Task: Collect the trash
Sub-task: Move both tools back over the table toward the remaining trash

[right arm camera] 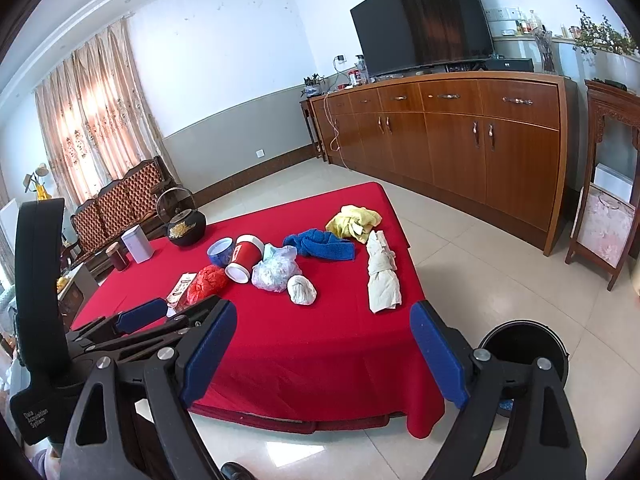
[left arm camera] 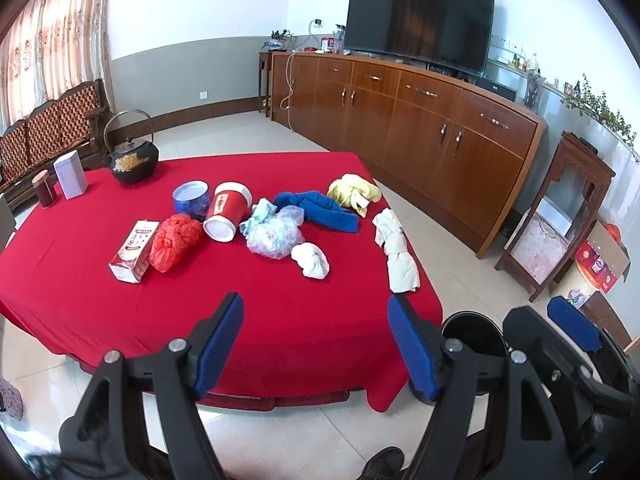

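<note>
From the left wrist, the left gripper (left arm camera: 316,340) hangs over the near edge of the red-covered counter (left arm camera: 280,320), its blue-padded fingers (left arm camera: 218,344) spread with nothing between them. The trash lies mid-counter: a red plastic bag (left arm camera: 175,242) touching a small carton (left arm camera: 134,251), a clear plastic bag (left arm camera: 274,232), a white paper wad (left arm camera: 311,260) and a crumpled white tissue (left arm camera: 398,256) near the right edge. A black bin (left arm camera: 474,334) stands on the floor beside the counter's near right corner

From the right wrist, the right gripper (right arm camera: 324,354) also has its fingers (right arm camera: 438,354) spread and empty, short of the paper wad (right arm camera: 302,289) and tissue (right arm camera: 382,276). The bin (right arm camera: 524,344) sits just right of them
</note>
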Motion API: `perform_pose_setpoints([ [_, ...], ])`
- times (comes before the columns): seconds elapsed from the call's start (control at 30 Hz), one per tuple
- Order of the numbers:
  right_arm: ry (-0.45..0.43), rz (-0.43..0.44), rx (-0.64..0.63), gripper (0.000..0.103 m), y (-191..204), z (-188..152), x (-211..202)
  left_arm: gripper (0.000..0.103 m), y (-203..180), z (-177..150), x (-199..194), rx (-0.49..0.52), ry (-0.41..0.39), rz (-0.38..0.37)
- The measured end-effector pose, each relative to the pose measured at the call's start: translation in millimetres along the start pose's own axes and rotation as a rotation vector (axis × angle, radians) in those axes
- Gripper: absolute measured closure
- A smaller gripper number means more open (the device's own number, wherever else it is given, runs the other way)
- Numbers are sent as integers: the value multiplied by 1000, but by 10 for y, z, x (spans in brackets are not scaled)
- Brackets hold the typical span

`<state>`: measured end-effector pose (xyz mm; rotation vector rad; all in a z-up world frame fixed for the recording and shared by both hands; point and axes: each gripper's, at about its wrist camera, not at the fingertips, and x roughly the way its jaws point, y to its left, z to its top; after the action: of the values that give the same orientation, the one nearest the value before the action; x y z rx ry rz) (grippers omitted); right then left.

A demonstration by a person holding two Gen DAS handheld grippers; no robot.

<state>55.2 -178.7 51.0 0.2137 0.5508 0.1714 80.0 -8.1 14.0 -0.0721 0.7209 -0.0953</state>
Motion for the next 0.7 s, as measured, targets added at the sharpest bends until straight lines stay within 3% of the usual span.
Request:
perform_pose_setpoints([
  [0.33, -16, -2, -5, 13, 8, 26, -5, 27, -4, 28, -52, -11, -5, -8],
  [0.7, -50, -50, -47, 13, 19, 82, 0, 27, 86, 58, -41, 3, -60, 55],
])
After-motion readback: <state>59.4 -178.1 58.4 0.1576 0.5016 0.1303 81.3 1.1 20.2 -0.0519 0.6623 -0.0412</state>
